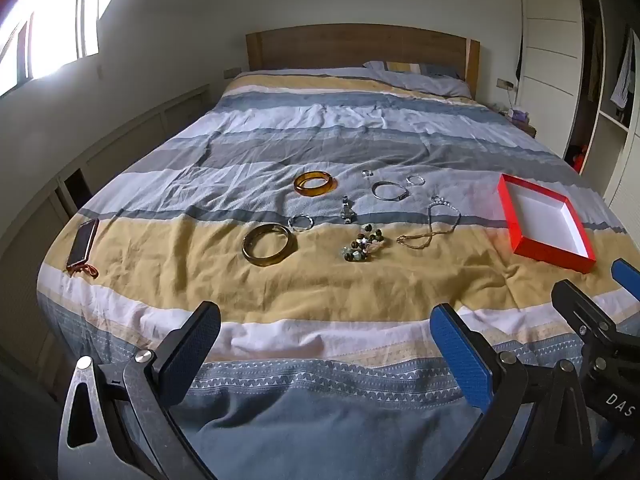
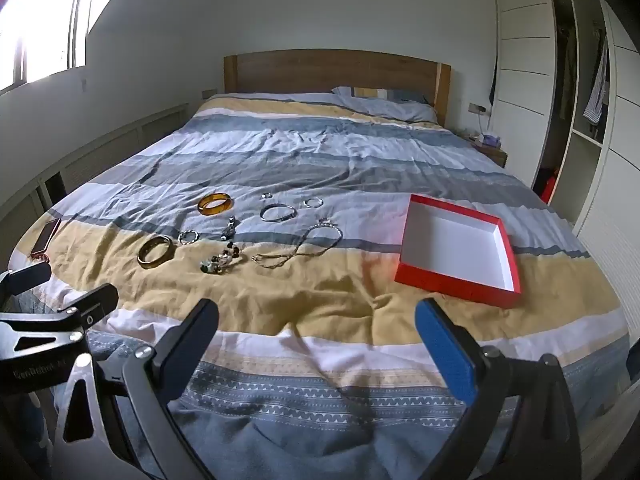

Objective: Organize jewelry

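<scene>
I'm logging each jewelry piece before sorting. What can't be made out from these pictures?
- Small silver ring, left wrist view: too small to show any stone or detail.
- Heap of dark beads, right wrist view: tangled, so the bead count and clasp are unclear.
- Right hand-held gripper, left wrist view: cut off by the frame edge.
- Dark smartphone, right wrist view: screen unreadable.

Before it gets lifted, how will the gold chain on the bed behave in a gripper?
The gold chain lies in loose curves, so it is probably floppy and will dangle. It looks thin, likely light and hard to pinch off the soft duvet.
</scene>
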Available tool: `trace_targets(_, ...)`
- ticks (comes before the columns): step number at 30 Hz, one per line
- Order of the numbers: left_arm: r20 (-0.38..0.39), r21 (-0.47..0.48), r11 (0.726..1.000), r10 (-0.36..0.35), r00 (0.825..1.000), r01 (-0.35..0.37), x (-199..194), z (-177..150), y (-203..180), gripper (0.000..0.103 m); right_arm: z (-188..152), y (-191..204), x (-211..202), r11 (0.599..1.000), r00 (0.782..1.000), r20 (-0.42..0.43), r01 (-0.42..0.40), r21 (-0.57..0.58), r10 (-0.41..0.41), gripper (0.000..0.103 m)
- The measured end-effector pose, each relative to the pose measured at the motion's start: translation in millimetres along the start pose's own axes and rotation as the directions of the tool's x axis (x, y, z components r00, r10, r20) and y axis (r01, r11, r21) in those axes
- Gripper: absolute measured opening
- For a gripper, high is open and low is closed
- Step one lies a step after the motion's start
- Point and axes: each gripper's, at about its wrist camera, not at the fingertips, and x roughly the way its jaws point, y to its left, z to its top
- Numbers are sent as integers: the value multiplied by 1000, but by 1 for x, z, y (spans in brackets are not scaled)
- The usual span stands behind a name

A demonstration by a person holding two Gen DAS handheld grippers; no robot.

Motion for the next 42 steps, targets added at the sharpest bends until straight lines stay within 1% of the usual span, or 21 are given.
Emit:
trace_targets(10,-16,0,1000,0,1000,0,-2,1,1,102,1,2,0,1000,1000,1,-1,0,1,100)
trace_targets(16,-18,4,1000,-1,1000,1,-4,-5,1,102,4,4,5,1000,1000,-4,-4,2,4,100)
trace_targets(24,-35,-5,1000,-12,999,12,7,-2,4,102,0,8,7,1000,1000,-18,-6,8,6,100)
trace_targets(31,-27,-8,1000,11,1000,-11,8,-2,4,102,0,7,11,1000,1000,-28,-7,8,7,100)
trace_targets(42,-26,-3,1000,14,1000,-14,7,-1,8,102,-1,7,12,1000,1000,-31,-6,8,6,100)
